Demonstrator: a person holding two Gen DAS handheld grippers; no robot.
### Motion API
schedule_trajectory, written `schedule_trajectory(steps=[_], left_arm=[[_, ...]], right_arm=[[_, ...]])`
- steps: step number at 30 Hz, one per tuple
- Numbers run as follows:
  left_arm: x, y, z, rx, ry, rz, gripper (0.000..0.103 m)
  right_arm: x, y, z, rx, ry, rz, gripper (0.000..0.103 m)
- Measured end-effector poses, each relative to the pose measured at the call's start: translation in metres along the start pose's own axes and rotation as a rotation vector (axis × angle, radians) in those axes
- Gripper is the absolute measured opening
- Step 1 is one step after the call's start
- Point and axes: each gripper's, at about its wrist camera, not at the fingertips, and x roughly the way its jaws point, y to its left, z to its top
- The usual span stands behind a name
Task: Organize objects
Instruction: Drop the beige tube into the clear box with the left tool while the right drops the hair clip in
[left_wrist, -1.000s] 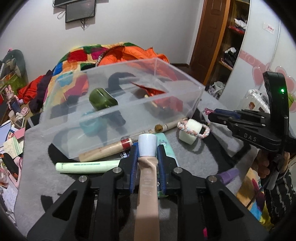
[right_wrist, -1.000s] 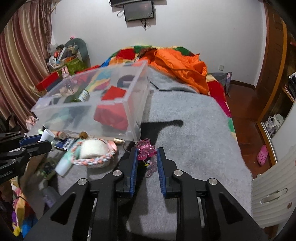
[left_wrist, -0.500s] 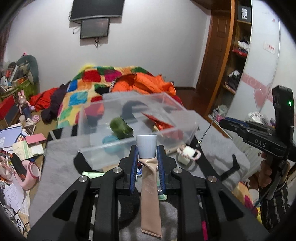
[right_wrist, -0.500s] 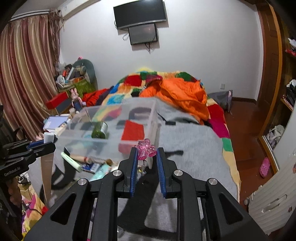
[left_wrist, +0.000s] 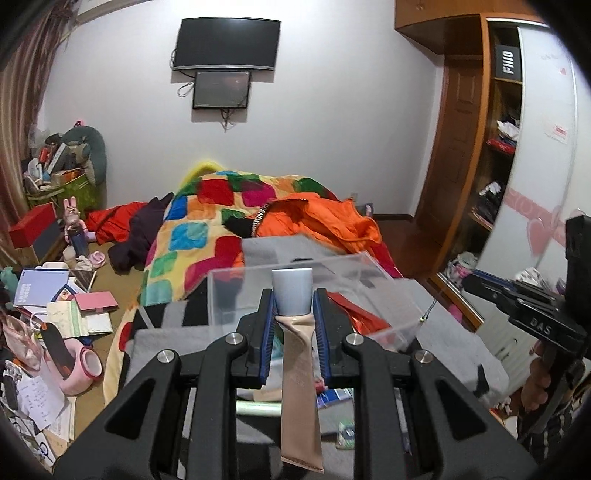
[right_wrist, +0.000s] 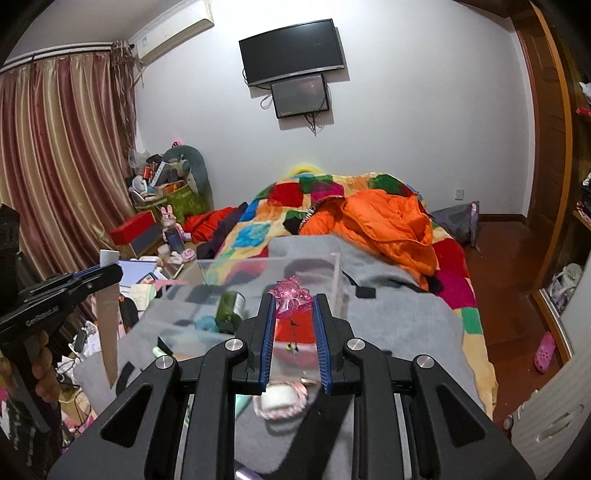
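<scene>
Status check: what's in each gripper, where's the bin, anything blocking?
Left gripper shut on beige tube. Right gripper shut on pink trinket. Clear bin ahead on grey blanket, top open. Nothing blocking.

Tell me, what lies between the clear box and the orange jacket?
Only grey blanket, seen in the right wrist view, between the clear box and the orange jacket.

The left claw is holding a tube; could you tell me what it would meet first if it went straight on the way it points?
Probably the clear plastic bin just ahead of the left claw and its beige tube; depth is uncertain.
</scene>
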Motion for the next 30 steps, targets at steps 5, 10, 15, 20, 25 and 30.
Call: schedule_trajectory(steps=[5,10,15,20,25,30], left_arm=[[0.018,0.012,0.012,-0.012,0.012,0.040,0.020],[0.045,0.019,0.022,-0.008,0.047,0.083,0.020],[0.075,0.024,0.029,0.006,0.093,0.112,0.020],[0.107,0.026,0.029,0.024,0.167,0.114,0.020],[0.134,0.021,0.018,0.051,0.249,0.090,0.020],[0.140,0.013,0.006,0.074,0.284,0.078,0.020]], right_arm=[[0.013,0.007,0.012,-0.002,-0.004,0.022,0.018],[0.036,0.016,0.016,-0.018,0.027,0.034,0.018],[0.061,0.023,0.014,-0.035,0.075,0.044,0.018],[0.088,0.030,0.007,-0.059,0.145,0.053,0.018],[0.111,0.029,-0.003,-0.074,0.215,0.058,0.018],[0.124,0.030,-0.011,-0.090,0.271,0.050,0.018]])
